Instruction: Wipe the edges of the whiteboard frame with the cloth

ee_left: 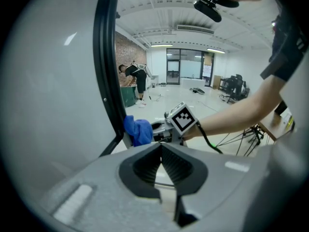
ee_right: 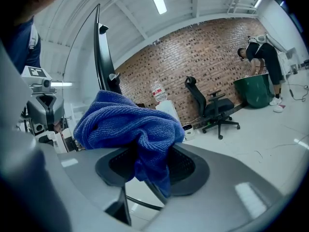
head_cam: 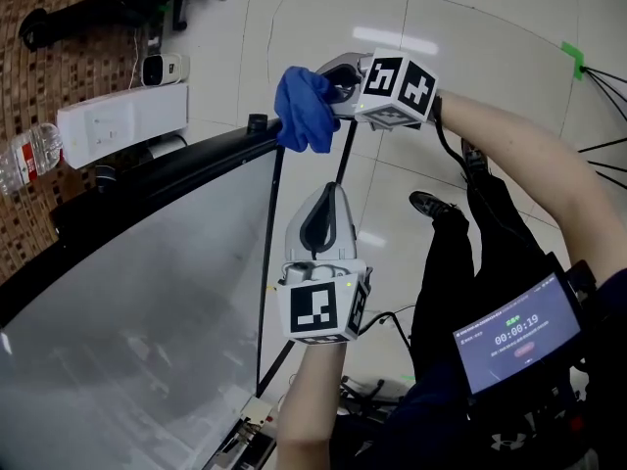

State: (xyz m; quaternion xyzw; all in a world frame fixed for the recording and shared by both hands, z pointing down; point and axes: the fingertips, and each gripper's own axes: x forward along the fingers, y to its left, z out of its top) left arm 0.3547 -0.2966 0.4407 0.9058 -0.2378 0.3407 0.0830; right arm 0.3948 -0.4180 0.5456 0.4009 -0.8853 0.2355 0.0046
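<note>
Closest to the head is a small screen (head_cam: 514,336) lit up on the person's chest. Just past it is the left gripper (head_cam: 328,192). Its two jaws are pressed together with nothing between them. It sits just beside the side edge of the big whiteboard (head_cam: 127,331), which fills the left of the head view. The board is gray and shiny, and a black frame (head_cam: 271,223) runs along its edges. A bit farther out, near the top corner of the frame, is the right gripper (head_cam: 340,84). Its jaws are clamped on a blue cloth (ee_right: 130,124), which bunches up in a soft heap and hangs down between them. The cloth sits right against the black frame and seems to touch it. Past the board, a water bottle (head_cam: 29,155) and a long white box (head_cam: 122,116) lie beside the pale tiled floor (head_cam: 470,37). Farther back, a black office chair (ee_right: 212,108) stands by a brick wall (ee_right: 203,57). Far off, a person (ee_right: 263,57) bends over a green bin (ee_right: 253,91).
</note>
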